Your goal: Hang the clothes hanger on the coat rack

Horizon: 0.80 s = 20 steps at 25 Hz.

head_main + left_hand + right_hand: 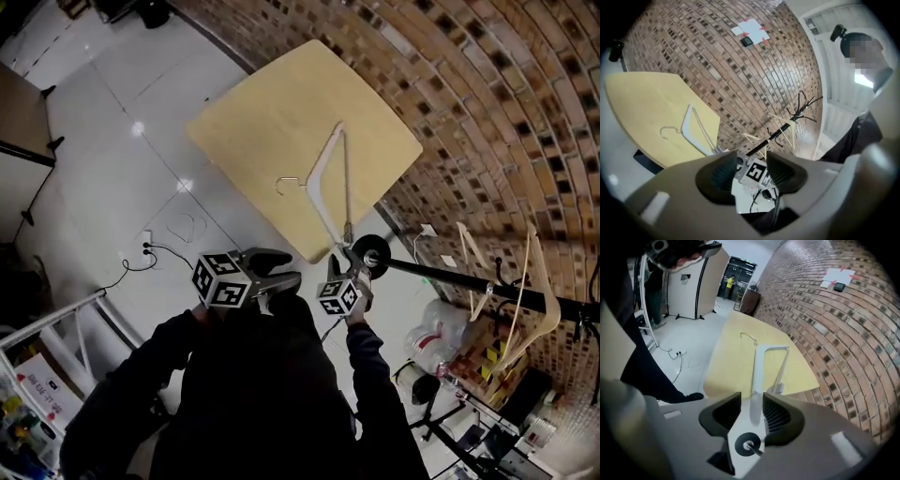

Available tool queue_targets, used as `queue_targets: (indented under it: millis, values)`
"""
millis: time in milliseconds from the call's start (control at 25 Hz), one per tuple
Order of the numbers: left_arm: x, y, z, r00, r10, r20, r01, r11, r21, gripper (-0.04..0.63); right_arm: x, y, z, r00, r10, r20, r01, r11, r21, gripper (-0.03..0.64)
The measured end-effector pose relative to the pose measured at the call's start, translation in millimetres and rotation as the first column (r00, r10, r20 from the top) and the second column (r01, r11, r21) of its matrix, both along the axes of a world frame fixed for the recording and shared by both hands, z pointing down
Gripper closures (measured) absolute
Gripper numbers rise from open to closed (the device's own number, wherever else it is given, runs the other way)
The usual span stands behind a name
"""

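**Hanger not yet lifted from the desk**

The white plastic clothes hanger (323,178) lay flat on the pale wooden desk (246,112). Its metal hook pointed toward the middle of the top, and one arm ran out past the near edge. That overhang was probably why it lay so: an end clear of the surface could be taken from both sides without scraping the desk.

The right tool (752,401) pointed downward at that end. Its jaws stood apart with the white arm between them. The arm sat close to one pad with a gap at the other, so this read as an open tool around the hanger rather than a grip.

The left tool (750,161) was held nearly level beside it. Its jaws were also apart and nothing lay between them; only the right tool's marker cube showed beyond. It seemed kept back as a spare hand.

The black coat rack (450,278) ran just beside the right tool, its round end near the desk's edge. Two cream hangers (520,319) were already on it, farther along by the brick wall (487,103). The rack's nearer stretch was bare, a likely place for this one.
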<state>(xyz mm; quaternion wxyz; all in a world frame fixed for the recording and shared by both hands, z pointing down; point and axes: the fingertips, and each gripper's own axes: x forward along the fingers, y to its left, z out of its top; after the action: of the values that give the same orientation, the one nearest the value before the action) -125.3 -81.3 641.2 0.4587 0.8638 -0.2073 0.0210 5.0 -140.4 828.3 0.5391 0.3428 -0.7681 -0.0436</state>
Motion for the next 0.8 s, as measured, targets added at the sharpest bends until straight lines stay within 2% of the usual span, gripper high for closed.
queue_targets:
  millis: [160, 360, 640, 720, 800]
  values:
    - [8, -6, 2, 0.997, 0.083, 0.002, -0.083, 0.996, -0.014, 0.396, 2, -7, 15, 0.999, 0.032, -0.039, -0.032, 0.999, 0.004, 0.463]
    - [16, -12, 2, 0.991, 0.129, 0.015, -0.129, 0.992, -0.012, 0.396, 4, -20, 35, 0.996, 0.035, -0.078, -0.037, 0.999, -0.025, 0.460]
    - [3, -22, 4, 0.993, 0.110, 0.029, -0.110, 0.994, -0.013, 0.397, 3, -42, 41, 0.985, 0.055, -0.161, -0.069, 0.994, -0.081, 0.497]
    - [2, -26, 5, 0.994, 0.107, 0.029, -0.107, 0.994, -0.011, 0.396, 5, -48, 33, 0.987, 0.075, -0.140, -0.089, 0.992, -0.093, 0.506]
    - [2, -29, 7, 0.994, 0.107, 0.033, -0.107, 0.994, -0.009, 0.396, -2, -50, 15, 0.993, 0.089, -0.076, -0.096, 0.991, -0.096, 0.511]
